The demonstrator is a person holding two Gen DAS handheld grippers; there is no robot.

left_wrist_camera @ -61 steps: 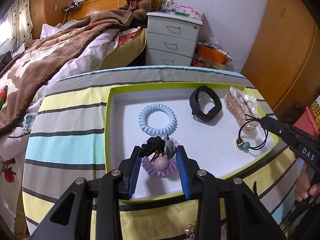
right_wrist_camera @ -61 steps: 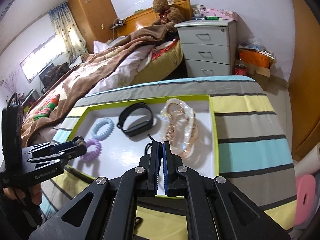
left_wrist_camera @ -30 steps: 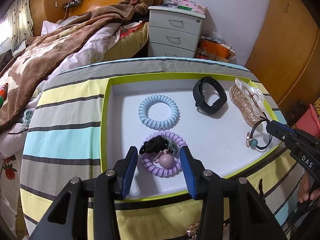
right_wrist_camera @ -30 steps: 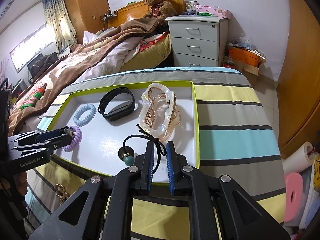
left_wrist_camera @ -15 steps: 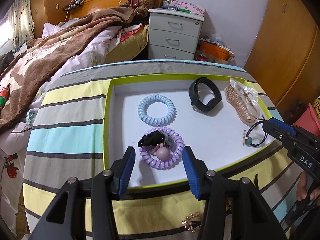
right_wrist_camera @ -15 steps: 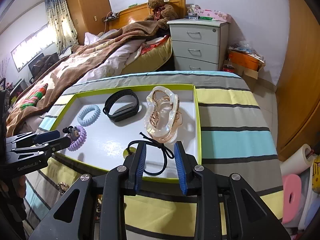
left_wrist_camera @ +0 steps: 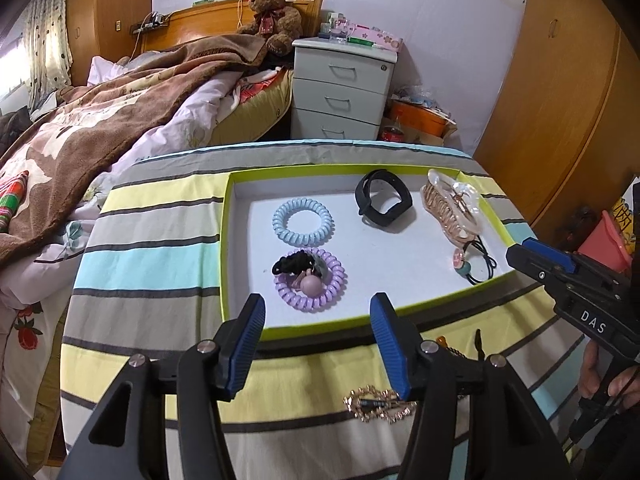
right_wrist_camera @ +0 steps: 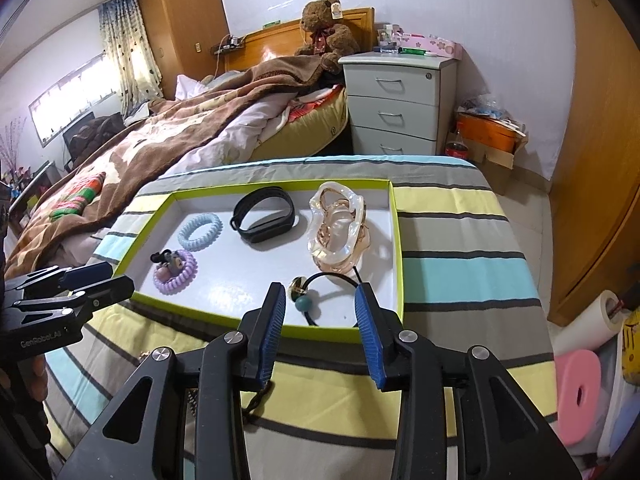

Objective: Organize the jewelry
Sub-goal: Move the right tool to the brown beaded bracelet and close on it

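The gold sparkly brooch (left_wrist_camera: pixel 379 403) on the striped cloth outside the green-edged white tray (left_wrist_camera: pixel 226 240) looks small, hard and light; pinch its thin edges. It lies just below the left gripper (left_wrist_camera: pixel 317 344), whose jaws have just been opening, empty. The right gripper (right_wrist_camera: pixel 320 332) has been opening too, with nothing between its jaws.

A bedroom with pale lilac walls (right_wrist_camera: pixel 500 20). At twelve o'clock a grey three-drawer nightstand (right_wrist_camera: pixel 400 100) stands against the wall; a wooden headboard (right_wrist_camera: pixel 272 42) with a teddy bear (right_wrist_camera: pixel 328 26) sits at eleven. The bed (right_wrist_camera: pixel 180 132), under a brown blanket, runs toward nine o'clock. Daylight enters a curtained window (right_wrist_camera: pixel 76 84) at ten. Wooden wardrobe doors (right_wrist_camera: pixel 604 160) fill three o'clock.
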